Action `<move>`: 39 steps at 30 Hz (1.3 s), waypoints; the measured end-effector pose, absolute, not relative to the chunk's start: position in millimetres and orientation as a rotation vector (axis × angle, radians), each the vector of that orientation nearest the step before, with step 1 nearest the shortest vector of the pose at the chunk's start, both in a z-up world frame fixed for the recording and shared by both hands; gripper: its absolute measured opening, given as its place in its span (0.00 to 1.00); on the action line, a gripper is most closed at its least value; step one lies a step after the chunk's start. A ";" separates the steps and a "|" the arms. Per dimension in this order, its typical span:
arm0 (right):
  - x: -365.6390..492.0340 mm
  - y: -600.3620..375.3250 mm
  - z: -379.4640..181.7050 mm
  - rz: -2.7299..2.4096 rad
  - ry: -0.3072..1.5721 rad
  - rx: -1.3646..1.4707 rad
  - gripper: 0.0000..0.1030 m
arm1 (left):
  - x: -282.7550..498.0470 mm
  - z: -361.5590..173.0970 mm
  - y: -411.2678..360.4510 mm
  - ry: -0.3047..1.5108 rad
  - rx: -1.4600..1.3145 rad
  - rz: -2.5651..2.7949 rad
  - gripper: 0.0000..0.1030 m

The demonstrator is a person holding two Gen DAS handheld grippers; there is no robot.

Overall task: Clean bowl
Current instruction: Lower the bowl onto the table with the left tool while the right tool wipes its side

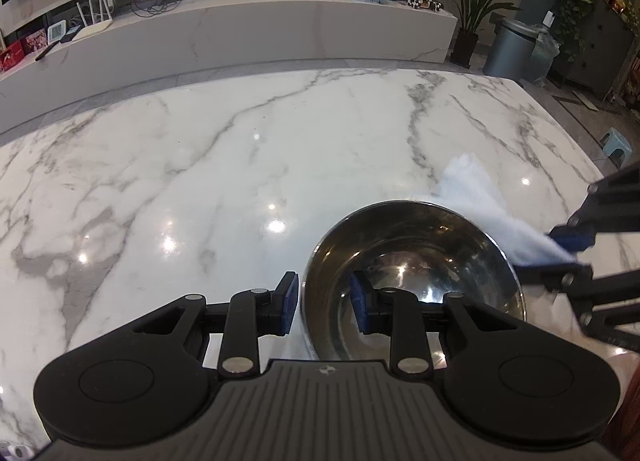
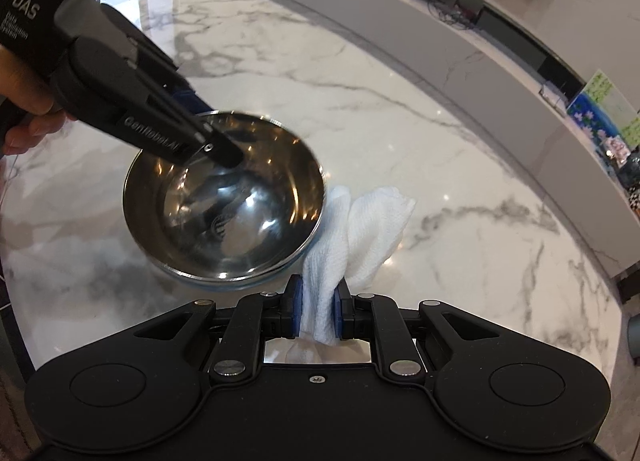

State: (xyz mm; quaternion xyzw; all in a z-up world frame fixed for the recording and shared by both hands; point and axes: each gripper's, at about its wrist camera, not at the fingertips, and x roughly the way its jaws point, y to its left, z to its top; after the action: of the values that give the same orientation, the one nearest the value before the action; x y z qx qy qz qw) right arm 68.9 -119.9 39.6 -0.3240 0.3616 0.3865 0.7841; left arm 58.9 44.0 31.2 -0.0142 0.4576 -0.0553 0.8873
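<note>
Both cams are riding on the handheld grippers, tilting steeply down at the marble table point(image 1: 240, 149). The left one is sitting close over the steel bowl point(image 1: 412, 261), facing the far shelf point(image 1: 248, 33). The right one is looking in from the opposite side, just as close. Both are sharing the bowl and the white cloth point(image 2: 360, 229).

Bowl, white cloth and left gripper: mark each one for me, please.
bowl point(image 2: 224, 217), right wrist view, on the shiny inner floor.
white cloth point(image 2: 376, 221), right wrist view, on the loose fold beyond the pads.
left gripper point(image 1: 324, 303), left wrist view, midway between fingertips, which straddle the bowl's wall.
</note>
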 end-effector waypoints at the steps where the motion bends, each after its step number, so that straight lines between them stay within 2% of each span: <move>1: 69.5 -119.9 40.4 0.833 0.777 -0.697 0.13 | 58.2 32.0 44.4 0.951 -0.026 -0.114 0.26; 2: 69.5 -119.9 40.9 0.832 0.776 -0.695 0.13 | 57.5 32.7 44.8 0.951 -0.023 -0.114 0.25; 4: 69.6 -119.5 40.2 0.837 0.779 -0.692 0.13 | 56.6 33.2 44.4 0.955 -0.017 -0.121 0.18; 12: 67.2 -115.3 35.9 0.843 0.798 -0.702 0.13 | 58.4 27.8 40.9 0.972 0.012 -0.128 0.16; 22: 61.2 -119.3 21.4 0.859 0.822 -0.729 0.13 | 59.3 23.4 36.7 0.921 0.044 -0.159 0.16; 29: 69.7 -138.4 20.8 0.758 0.798 -0.622 0.13 | 50.6 25.1 41.3 0.889 -0.007 -0.128 0.16; 32: 69.3 -142.3 18.5 0.736 0.798 -0.596 0.13 | 40.5 27.8 42.1 0.854 -0.024 -0.117 0.18; 34: 66.8 -145.0 17.3 0.734 0.791 -0.573 0.13 | 35.7 30.9 42.0 0.839 -0.031 -0.123 0.24; 39: 60.2 -147.4 18.6 0.744 0.770 -0.544 0.13 | 29.3 38.9 39.6 0.836 -0.037 -0.112 0.24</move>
State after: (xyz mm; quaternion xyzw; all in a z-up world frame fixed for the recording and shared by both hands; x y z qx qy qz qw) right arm 60.2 -147.4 18.6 -0.2561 0.3621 0.3501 0.8251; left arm 29.3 39.6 38.9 -0.0180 0.4056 -0.0542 0.9123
